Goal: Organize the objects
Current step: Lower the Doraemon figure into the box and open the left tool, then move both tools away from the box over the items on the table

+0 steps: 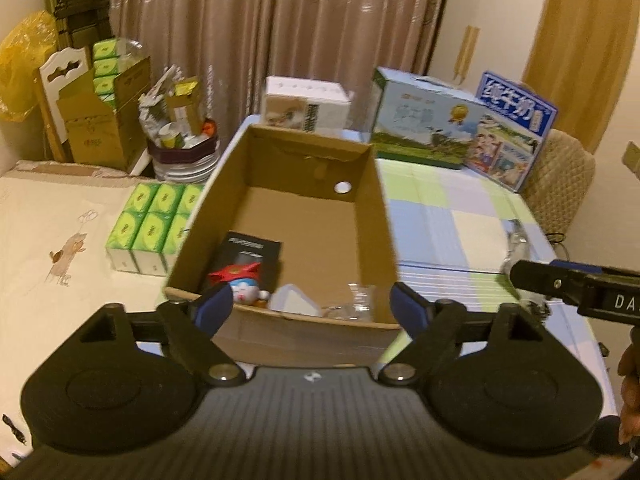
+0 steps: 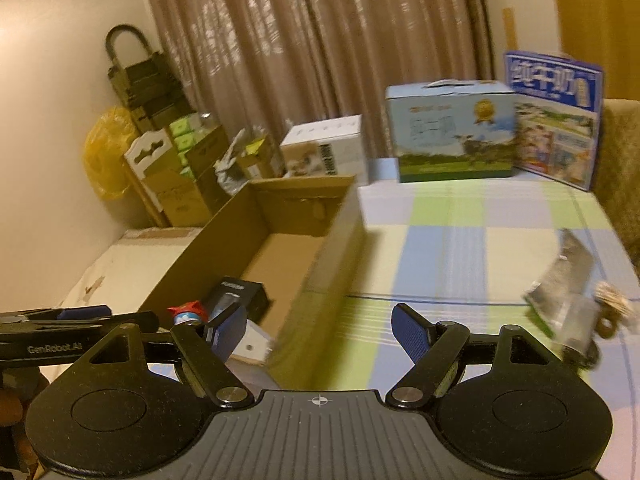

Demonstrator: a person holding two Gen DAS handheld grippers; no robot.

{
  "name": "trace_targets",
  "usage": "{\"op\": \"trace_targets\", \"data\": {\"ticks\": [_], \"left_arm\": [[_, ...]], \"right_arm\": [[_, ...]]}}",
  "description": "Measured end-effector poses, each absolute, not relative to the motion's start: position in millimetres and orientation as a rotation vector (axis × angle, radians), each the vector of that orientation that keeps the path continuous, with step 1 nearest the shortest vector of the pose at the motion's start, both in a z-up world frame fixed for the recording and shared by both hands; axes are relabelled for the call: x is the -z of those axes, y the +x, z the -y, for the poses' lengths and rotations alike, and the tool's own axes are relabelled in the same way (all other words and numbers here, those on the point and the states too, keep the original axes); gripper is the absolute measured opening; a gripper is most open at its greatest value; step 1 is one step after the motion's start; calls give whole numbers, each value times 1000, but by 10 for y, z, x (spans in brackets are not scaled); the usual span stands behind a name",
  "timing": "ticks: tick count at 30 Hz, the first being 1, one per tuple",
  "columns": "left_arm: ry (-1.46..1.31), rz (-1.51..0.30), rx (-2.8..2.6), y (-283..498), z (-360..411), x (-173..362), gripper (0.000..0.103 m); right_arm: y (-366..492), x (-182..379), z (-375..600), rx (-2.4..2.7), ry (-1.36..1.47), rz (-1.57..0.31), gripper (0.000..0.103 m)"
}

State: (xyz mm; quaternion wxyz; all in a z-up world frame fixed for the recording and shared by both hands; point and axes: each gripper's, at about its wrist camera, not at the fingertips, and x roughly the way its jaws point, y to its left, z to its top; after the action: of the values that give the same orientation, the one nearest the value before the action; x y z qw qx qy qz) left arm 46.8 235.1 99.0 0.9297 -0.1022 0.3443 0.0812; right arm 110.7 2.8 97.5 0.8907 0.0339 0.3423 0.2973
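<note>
An open cardboard box (image 1: 372,184) (image 2: 344,232) stands on the checked tablecloth. Inside lie a black packet (image 1: 250,256) (image 2: 240,298), a blue and red cartoon figure (image 1: 240,284) (image 2: 188,314), a white block (image 1: 294,300) (image 2: 250,342) and a clear plastic piece (image 1: 356,302). My left gripper (image 1: 312,308) hovers over the box's near edge, open, with nothing between its blue pads. My right gripper (image 2: 320,332) is open and empty, just right of the box. A crumpled clear packet (image 2: 568,300) (image 1: 518,240) lies on the cloth at the right.
Green tissue packs (image 1: 152,224) sit left of the box. A white carton (image 1: 306,106) (image 2: 326,148), a blue milk carton (image 1: 424,120) (image 2: 452,132) and a blue picture box (image 1: 516,128) (image 2: 556,120) line the far edge. Stacked cartons (image 1: 100,120) stand by the curtain.
</note>
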Motion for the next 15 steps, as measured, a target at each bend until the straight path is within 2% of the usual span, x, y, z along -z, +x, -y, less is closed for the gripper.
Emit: {"op": "trace_targets", "data": {"ticks": [9,15], "left_arm": [[-207,-672,-70,371,-1764,-1119,93],[-185,-674,0,426,-1341,-1119,94]], "right_arm": [[831,-1070,803,-471,104,-674,77],[710,-1085,1388,-361,132,-654,77]]}}
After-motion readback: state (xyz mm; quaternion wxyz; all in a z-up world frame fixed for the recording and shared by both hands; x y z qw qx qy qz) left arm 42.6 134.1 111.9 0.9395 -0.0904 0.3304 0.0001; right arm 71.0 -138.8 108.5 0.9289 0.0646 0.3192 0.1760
